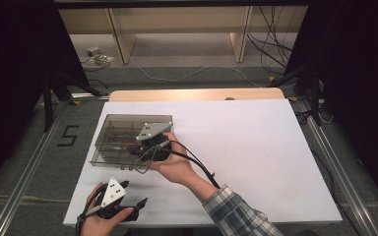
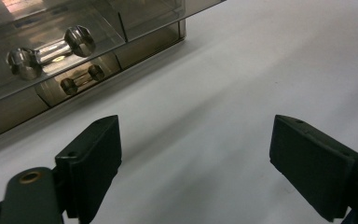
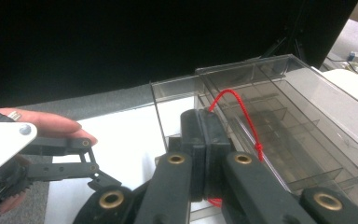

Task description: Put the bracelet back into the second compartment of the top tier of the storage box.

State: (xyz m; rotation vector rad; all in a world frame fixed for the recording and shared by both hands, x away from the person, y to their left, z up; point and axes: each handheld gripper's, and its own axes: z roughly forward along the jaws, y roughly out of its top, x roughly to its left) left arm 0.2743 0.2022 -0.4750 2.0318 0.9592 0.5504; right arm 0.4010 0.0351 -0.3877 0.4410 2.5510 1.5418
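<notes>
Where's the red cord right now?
In the right gripper view the red cord loops up from the shut right gripper, which pinches it at the near edge of the smoky clear organiser box on the table's left side.

Red cord (image 3: 237, 112) lower end hidden behind closed jaws; box (image 3: 279, 121) cut off right.

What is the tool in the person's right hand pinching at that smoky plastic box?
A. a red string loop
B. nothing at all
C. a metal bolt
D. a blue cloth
A: in the right gripper view the right gripper has its jaws shut on the red string loop at the box.
</notes>
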